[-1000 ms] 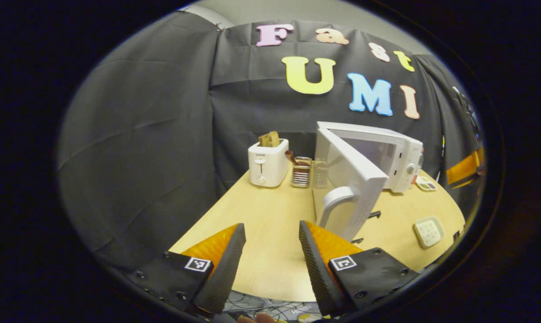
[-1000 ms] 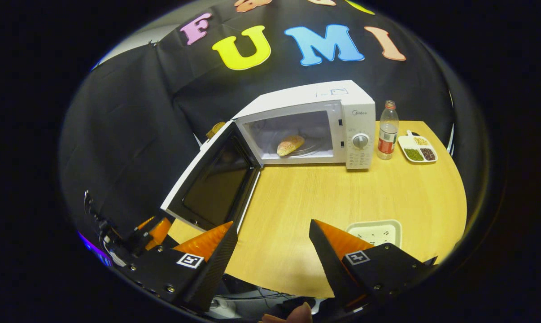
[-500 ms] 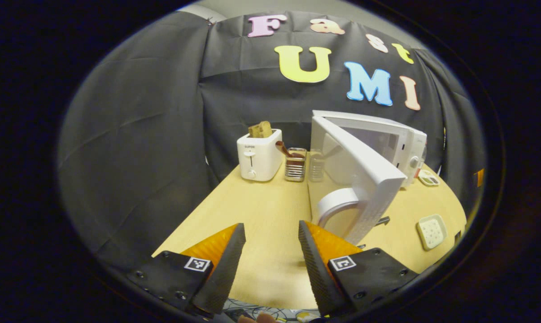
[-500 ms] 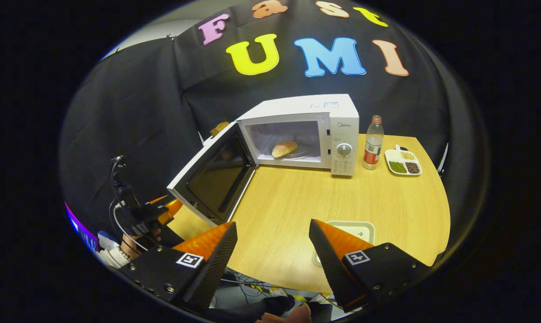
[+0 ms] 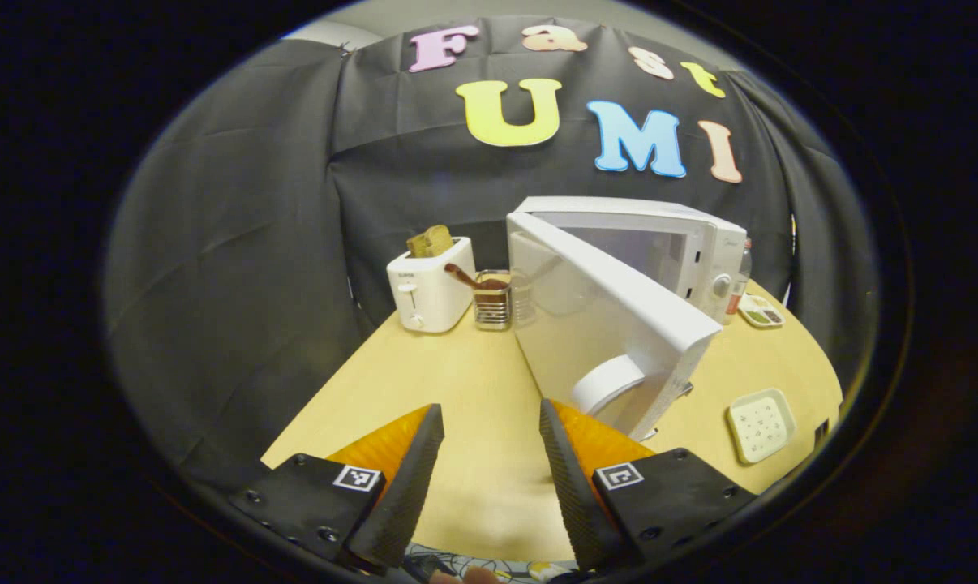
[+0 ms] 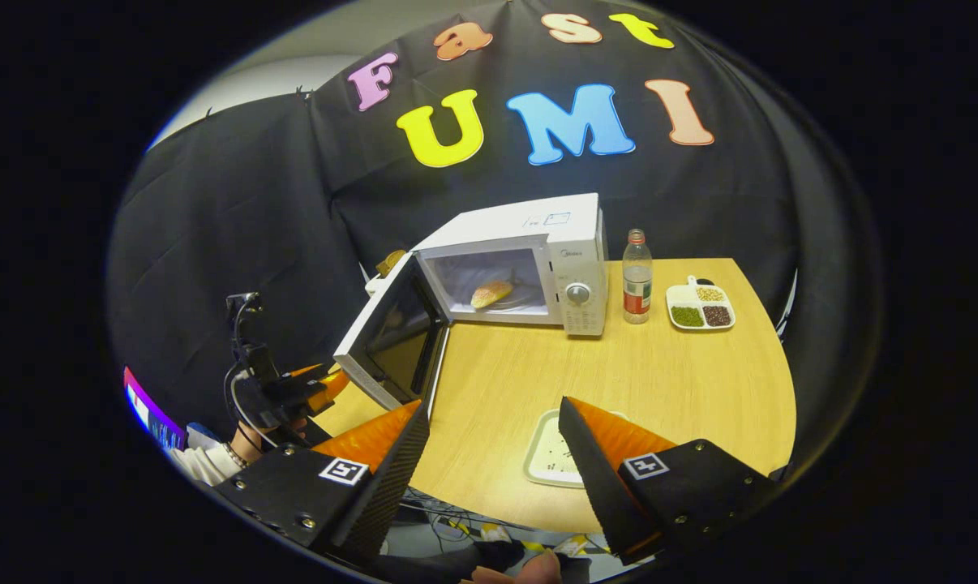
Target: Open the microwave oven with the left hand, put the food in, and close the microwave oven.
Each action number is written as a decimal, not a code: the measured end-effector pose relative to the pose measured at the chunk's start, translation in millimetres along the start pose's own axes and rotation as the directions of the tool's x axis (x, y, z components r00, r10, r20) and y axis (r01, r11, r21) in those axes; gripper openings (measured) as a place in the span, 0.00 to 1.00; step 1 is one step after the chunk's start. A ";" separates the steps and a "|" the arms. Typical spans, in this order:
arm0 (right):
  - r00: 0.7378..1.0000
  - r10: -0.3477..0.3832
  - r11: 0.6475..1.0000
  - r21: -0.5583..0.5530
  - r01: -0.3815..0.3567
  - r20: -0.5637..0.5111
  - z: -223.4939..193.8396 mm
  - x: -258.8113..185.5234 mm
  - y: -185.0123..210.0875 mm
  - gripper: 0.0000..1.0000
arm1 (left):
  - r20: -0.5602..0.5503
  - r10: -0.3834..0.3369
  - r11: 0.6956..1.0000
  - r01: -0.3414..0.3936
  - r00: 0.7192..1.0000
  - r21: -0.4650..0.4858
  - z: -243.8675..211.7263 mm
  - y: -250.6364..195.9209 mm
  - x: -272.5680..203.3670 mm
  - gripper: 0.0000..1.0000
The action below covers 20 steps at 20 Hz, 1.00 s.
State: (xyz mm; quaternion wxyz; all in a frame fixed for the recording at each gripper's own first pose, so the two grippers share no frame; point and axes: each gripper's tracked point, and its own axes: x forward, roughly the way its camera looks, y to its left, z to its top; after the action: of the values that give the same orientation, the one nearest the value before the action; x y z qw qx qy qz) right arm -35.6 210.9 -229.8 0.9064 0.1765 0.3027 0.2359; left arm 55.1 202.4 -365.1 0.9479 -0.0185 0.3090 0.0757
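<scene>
Microwave oven (image 6: 538,259) at the far side of a round wooden table (image 6: 659,381), door (image 6: 388,341) swung wide open toward the near left edge. Bread roll (image 6: 491,293) resting inside the lit cavity, on the turntable. Bottle (image 6: 636,277) upright just right of the oven; divided dish of beans (image 6: 700,307) farther right, close to the bottle but apart from it. Pale tray (image 6: 547,450) lying near the front edge of the table, partly behind one finger of the right gripper (image 6: 493,450). Right gripper held above the near edge, fingers spread well apart, nothing between them. Left gripper (image 6: 294,393) seen from the right gripper view at the near left, just beside the outer edge of the open door, with a hand and a pale sleeve (image 6: 205,462) below it.

From the left gripper view: left gripper (image 5: 489,450) parted, gripping nothing, hovering over the near edge of the table (image 5: 456,389). Open door (image 5: 611,341) just ahead and to the right, curved handle (image 5: 611,385) close beyond the right finger, contact not clear. Oven body (image 5: 667,243) behind the door. Toaster (image 5: 428,288) with bread standing in its slots at the far left of the table, wire holder (image 5: 491,304) just beside it. Pale tray (image 5: 761,423) at the near right.
</scene>
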 end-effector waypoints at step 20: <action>0.977 -0.214 0.965 0.154 0.212 0.000 7.0 42.6 -34.7 0.99 | -0.016 -0.341 0.939 0.341 0.940 0.045 74.4 -146.5 126.9 0.82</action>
State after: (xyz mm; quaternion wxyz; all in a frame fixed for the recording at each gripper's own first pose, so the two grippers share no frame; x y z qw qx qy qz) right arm 10.0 203.7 -260.5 0.9127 0.2138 0.3297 0.1119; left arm 222.4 80.5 -381.4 0.9456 -0.0499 0.3064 -0.0968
